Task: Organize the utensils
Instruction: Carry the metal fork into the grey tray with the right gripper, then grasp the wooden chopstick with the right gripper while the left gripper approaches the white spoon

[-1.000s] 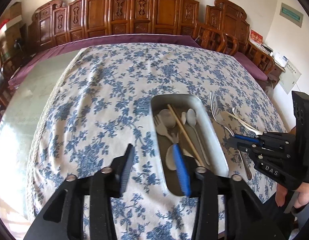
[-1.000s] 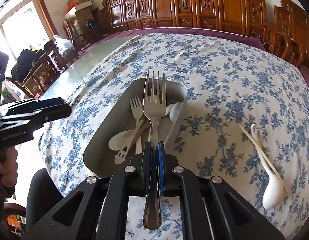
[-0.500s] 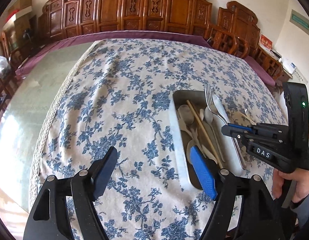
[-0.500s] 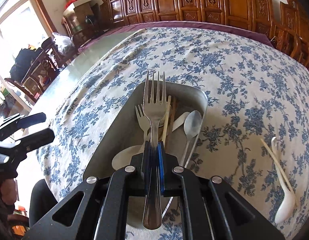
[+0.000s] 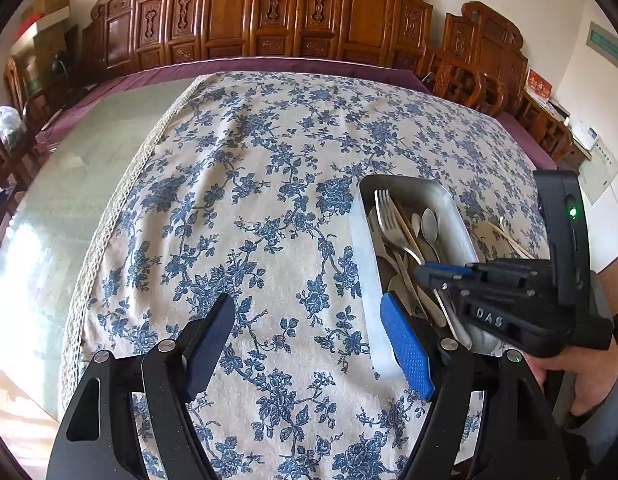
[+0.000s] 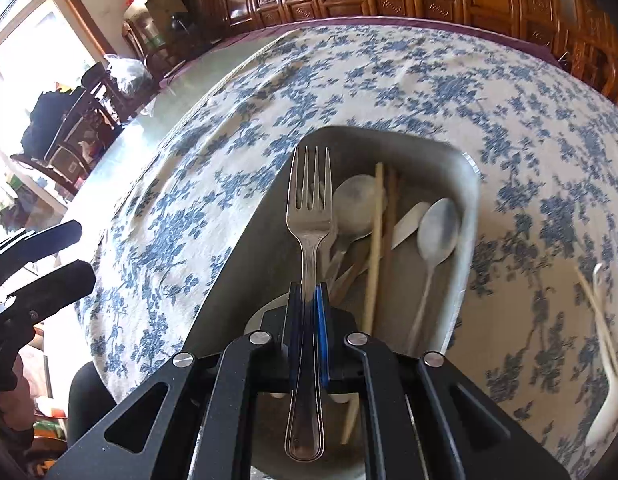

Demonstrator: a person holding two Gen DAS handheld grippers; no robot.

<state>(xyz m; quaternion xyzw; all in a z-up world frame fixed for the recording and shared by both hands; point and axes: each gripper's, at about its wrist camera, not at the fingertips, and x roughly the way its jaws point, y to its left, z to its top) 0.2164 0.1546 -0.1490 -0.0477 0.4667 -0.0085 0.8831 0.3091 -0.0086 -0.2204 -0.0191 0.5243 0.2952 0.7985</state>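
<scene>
A wide desk (image 5: 109,184) fills both views, most of it under a cream tablecloth (image 5: 269,184) printed with blue flowers; carved wooden chairs (image 5: 269,12) line its far edge. Toward the near right corner of the desk sits a grey metal tray (image 6: 467,184), long and shallow. Inside it lie metal spoons (image 6: 439,232), a pair of wooden chopsticks (image 6: 377,232) and other pale cutlery, piled loosely lengthwise. On the cloth just right of the tray, outside it, rest a white ceramic spoon (image 6: 607,408) and a single chopstick (image 6: 589,284). My left tongs (image 5: 309,340) hang over the near edge, their two sides wide apart with only cloth between them, the blue pad near the tray's left wall. My right tongs (image 6: 309,320) are clamped on a steel fork (image 6: 311,216), gripping its handle, tines pointing away over the tray's left side. I cannot tell whether the fork touches anything below.
</scene>
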